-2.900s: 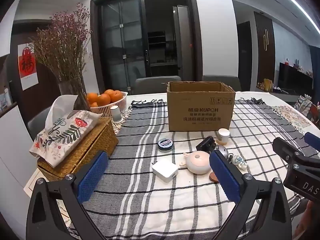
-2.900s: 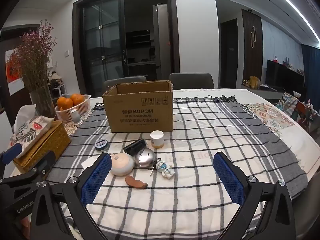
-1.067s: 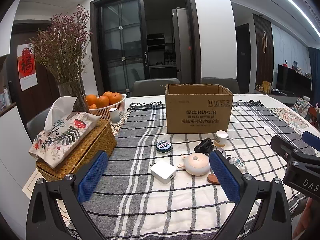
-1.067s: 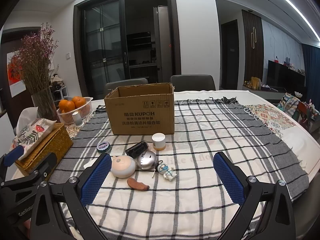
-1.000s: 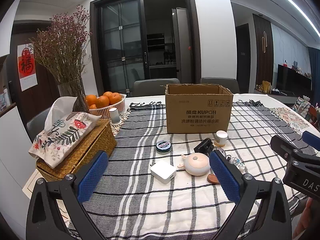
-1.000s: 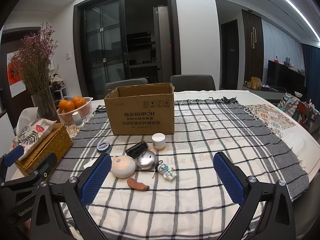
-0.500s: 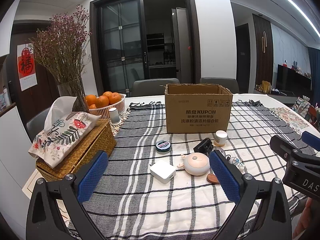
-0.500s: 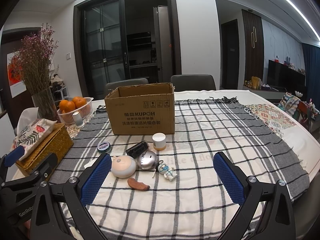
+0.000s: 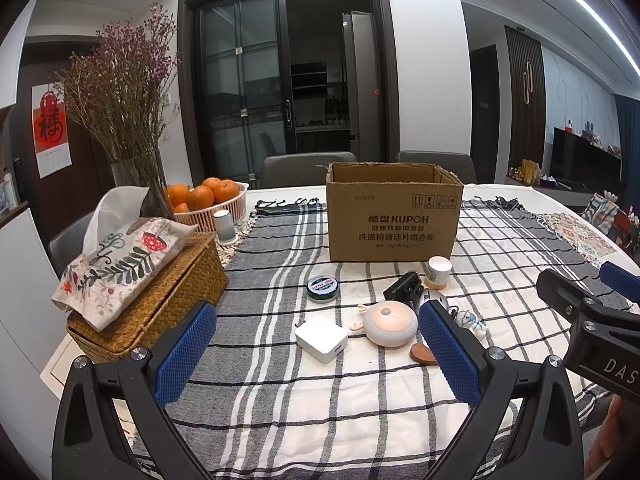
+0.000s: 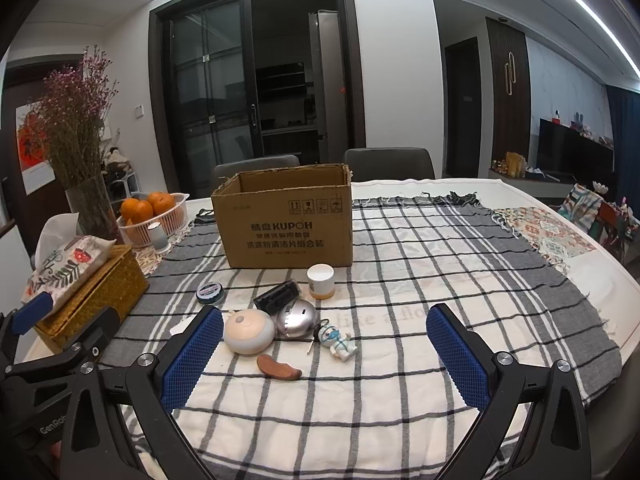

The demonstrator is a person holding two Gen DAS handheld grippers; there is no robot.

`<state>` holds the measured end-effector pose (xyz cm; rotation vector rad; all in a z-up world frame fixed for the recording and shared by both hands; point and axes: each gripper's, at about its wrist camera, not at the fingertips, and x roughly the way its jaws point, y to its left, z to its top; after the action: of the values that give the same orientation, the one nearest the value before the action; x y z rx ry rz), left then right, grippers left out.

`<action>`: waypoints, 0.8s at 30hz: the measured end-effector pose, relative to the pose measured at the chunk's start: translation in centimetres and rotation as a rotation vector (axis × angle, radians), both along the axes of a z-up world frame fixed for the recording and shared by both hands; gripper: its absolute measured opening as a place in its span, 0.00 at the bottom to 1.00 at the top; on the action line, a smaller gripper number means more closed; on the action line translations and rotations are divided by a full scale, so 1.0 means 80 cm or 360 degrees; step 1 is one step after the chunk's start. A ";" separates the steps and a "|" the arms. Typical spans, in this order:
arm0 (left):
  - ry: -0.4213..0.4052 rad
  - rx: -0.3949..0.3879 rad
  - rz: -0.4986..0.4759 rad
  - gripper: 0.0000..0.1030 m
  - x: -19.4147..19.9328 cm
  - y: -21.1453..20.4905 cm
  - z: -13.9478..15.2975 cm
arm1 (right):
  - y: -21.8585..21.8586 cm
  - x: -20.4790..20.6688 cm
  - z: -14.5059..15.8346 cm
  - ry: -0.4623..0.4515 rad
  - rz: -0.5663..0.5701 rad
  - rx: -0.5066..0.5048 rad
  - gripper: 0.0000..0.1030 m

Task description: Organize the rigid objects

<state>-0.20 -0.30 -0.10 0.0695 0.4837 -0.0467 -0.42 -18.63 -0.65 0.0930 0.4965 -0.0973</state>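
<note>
Both grippers, left gripper [image 9: 316, 354] and right gripper [image 10: 325, 354], hover with blue-padded fingers spread wide, empty. Beyond them a brown wooden comb [image 10: 279, 367], round pink lamp [image 10: 249, 332] and silver ball [image 10: 297, 318] cluster on the checked desk [image 10: 400, 360], before the open cardboard box [image 10: 286, 222].

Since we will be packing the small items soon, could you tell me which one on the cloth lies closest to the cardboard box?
The small jar with the white lid, standing upright just before the cardboard box; the others lie farther out.

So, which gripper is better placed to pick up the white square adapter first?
Left, probably. The white adapter lies between the open left gripper fingers' line of sight, while in the right gripper view it is mostly hidden.
</note>
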 end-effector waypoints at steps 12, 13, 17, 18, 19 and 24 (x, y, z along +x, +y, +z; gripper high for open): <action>0.0171 -0.0017 -0.0154 1.00 0.030 -0.031 -0.040 | -0.020 0.031 -0.029 0.0093 0.0134 0.0026 0.99; 0.0180 -0.0014 -0.0167 1.00 0.033 -0.036 -0.044 | -0.024 0.035 -0.033 0.0108 0.0146 0.0037 0.98; 0.0194 0.0000 -0.0263 0.99 0.043 -0.052 -0.059 | -0.040 0.054 -0.052 0.0172 0.0181 0.0106 0.97; 0.0195 0.0003 -0.0285 0.98 0.046 -0.056 -0.062 | -0.043 0.058 -0.057 0.0181 0.0190 0.0119 0.97; 0.0196 0.0005 -0.0312 0.98 0.047 -0.059 -0.065 | -0.046 0.061 -0.062 0.0195 0.0192 0.0126 0.96; 0.0242 0.0029 -0.0430 0.96 0.058 -0.075 -0.084 | -0.060 0.083 -0.086 0.0276 0.0213 0.0180 0.87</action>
<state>4.44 -6.33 -6.80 0.1498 0.6241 -0.3143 6.18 -23.44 -7.57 0.1625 0.6804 0.0543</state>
